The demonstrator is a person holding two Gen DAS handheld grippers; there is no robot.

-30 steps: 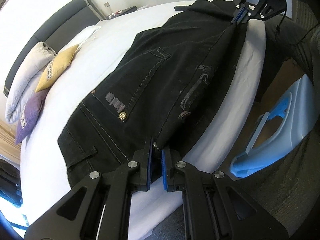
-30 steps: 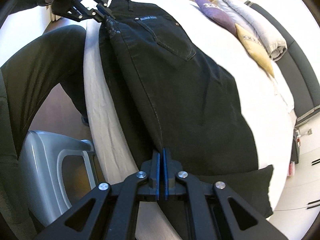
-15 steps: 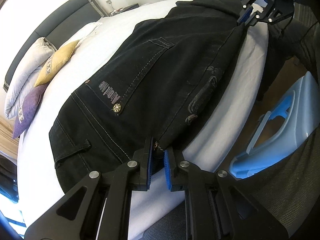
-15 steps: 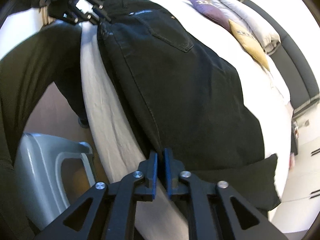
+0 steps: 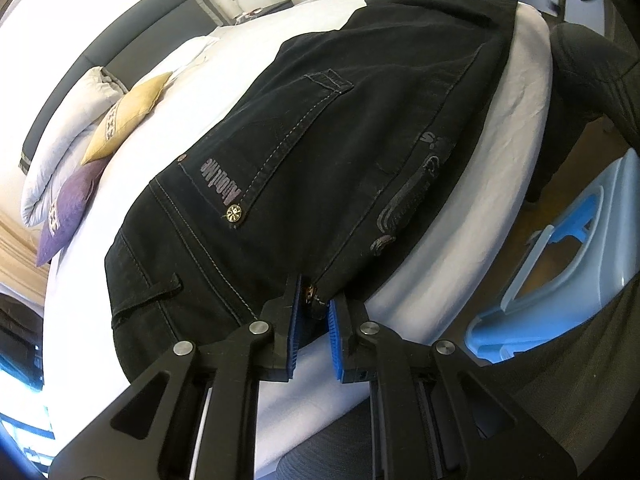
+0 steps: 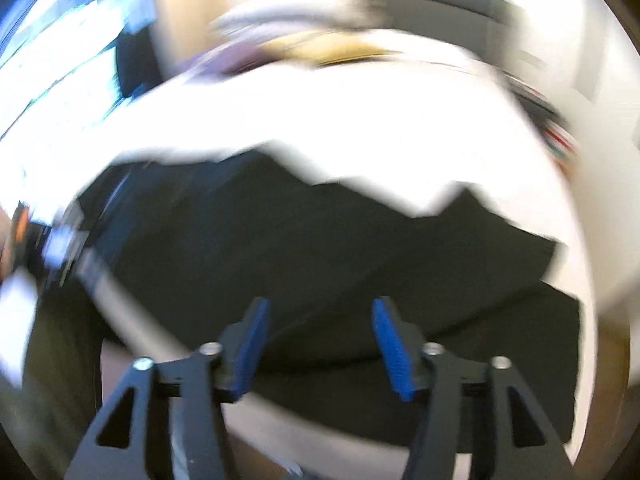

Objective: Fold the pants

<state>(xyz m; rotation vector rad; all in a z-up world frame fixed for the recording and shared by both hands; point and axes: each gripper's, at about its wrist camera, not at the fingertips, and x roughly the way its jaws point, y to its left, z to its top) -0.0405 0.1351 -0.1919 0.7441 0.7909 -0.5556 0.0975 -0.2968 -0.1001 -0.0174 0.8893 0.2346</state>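
Black pants (image 5: 320, 152) lie folded lengthwise on the white bed (image 5: 472, 280), waistband near me, legs running away to the far right. My left gripper (image 5: 314, 312) is open a little at the waistband corner; the fabric edge with a rivet sits between the pads without being pinched. In the blurred right wrist view, my right gripper (image 6: 318, 336) is wide open and empty above the leg end of the pants (image 6: 320, 248).
Yellow (image 5: 128, 116), purple (image 5: 68, 208) and white pillows lie at the dark headboard (image 5: 112, 48). A light blue plastic stool (image 5: 568, 264) stands on the floor beside the bed's right edge. A person's dark-clothed leg (image 5: 576, 80) is at the right.
Both grippers have let go of the pants and opened. The right gripper has swung quickly away from the pants' edge, so its view is blurred. The pants now rest flat on the bed.
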